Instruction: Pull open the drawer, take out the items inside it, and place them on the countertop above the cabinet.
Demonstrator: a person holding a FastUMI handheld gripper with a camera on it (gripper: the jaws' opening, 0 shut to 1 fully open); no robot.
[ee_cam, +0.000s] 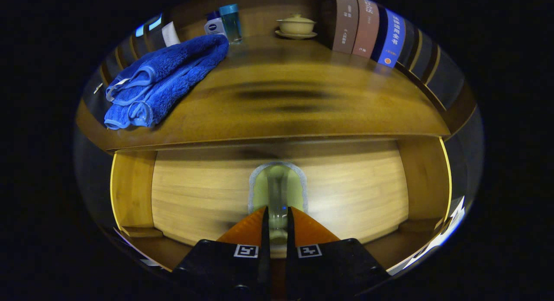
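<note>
My gripper [277, 212] is shut on a pale green item with a grey rim [265, 189]. A narrow translucent part of it is pinched between the two fingers, and the rest sticks out just ahead of them. It hangs over the open wooden drawer [132, 192], whose light bottom panel [355, 192] shows behind it. Beyond and above the drawer lies the brown countertop [303, 110]. What the item is, I cannot tell exactly.
On the countertop a folded blue towel [164, 80] lies at the left. A blue-capped bottle [230, 23] and a white jar [214, 26] stand at the back, a lidded tea bowl on a saucer [297, 26] near them, and several books [368, 28] to the right.
</note>
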